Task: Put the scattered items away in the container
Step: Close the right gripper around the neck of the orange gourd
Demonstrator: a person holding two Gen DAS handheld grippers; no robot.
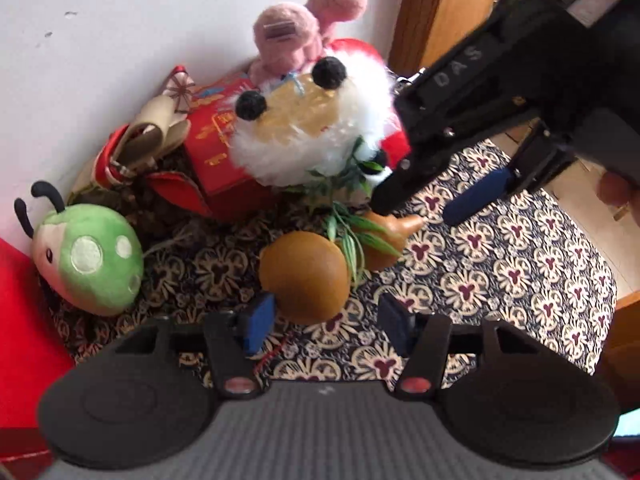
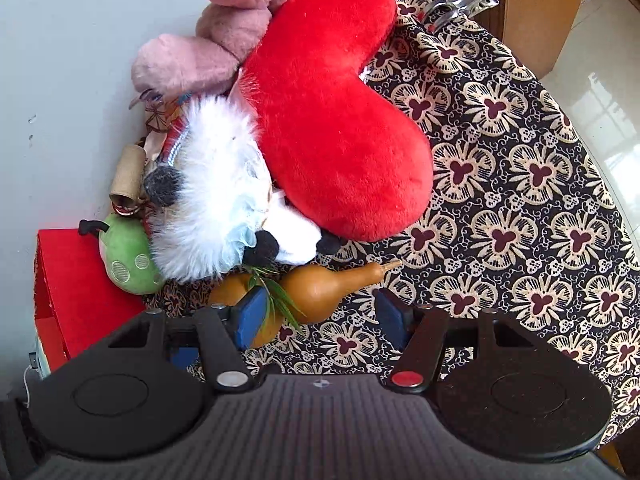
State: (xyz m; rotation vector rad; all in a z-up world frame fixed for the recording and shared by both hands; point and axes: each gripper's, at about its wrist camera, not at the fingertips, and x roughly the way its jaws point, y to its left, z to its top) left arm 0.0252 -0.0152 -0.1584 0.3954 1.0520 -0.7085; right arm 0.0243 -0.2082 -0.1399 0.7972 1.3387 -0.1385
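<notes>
Gourd (image 1: 304, 276) lies between open left tongs (image 1: 326, 320); right tongs (image 1: 424, 208) read "DAS".

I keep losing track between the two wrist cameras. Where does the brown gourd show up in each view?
Left wrist view: the gourd lies at centre, just beyond the left gripper, neck pointing right under the right gripper.
Right wrist view: the gourd lies low at centre, just ahead of the right gripper, neck pointing right.
Shared landmark: the green spotted plush, left of the gourd in both.
</notes>
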